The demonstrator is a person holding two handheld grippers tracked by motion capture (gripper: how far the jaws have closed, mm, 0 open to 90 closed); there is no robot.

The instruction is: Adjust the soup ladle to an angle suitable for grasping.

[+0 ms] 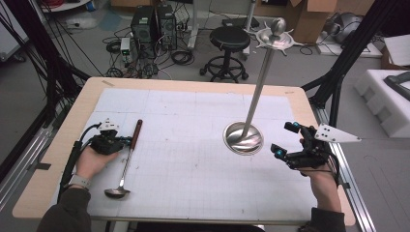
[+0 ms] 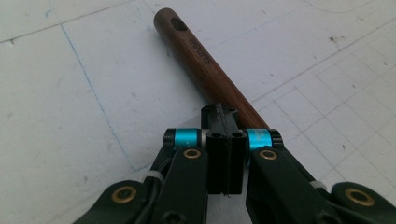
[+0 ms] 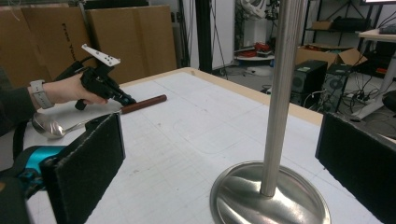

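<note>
A ladle (image 1: 128,159) with a brown wooden handle (image 2: 201,65) lies on the white gridded mat, bowl toward the person. My left gripper (image 1: 126,140) rests low at the handle's lower part, jaws pressed together, tips (image 2: 219,114) right over the wood; nothing shows between them. A steel stand (image 1: 243,137) with a round base and a tall pole (image 3: 280,93) rises right of centre, a spiked dish (image 1: 274,37) on top. My right gripper (image 1: 285,139) hovers just right of the base, open wide, its pads (image 3: 88,158) apart on either side of the pole, short of it.
The wooden table edge (image 1: 309,104) runs close behind the right gripper. On the floor beyond the table stand a black stool (image 1: 229,41) and computer towers (image 1: 152,24) with cables. White foam blocks (image 1: 384,96) sit off to the right.
</note>
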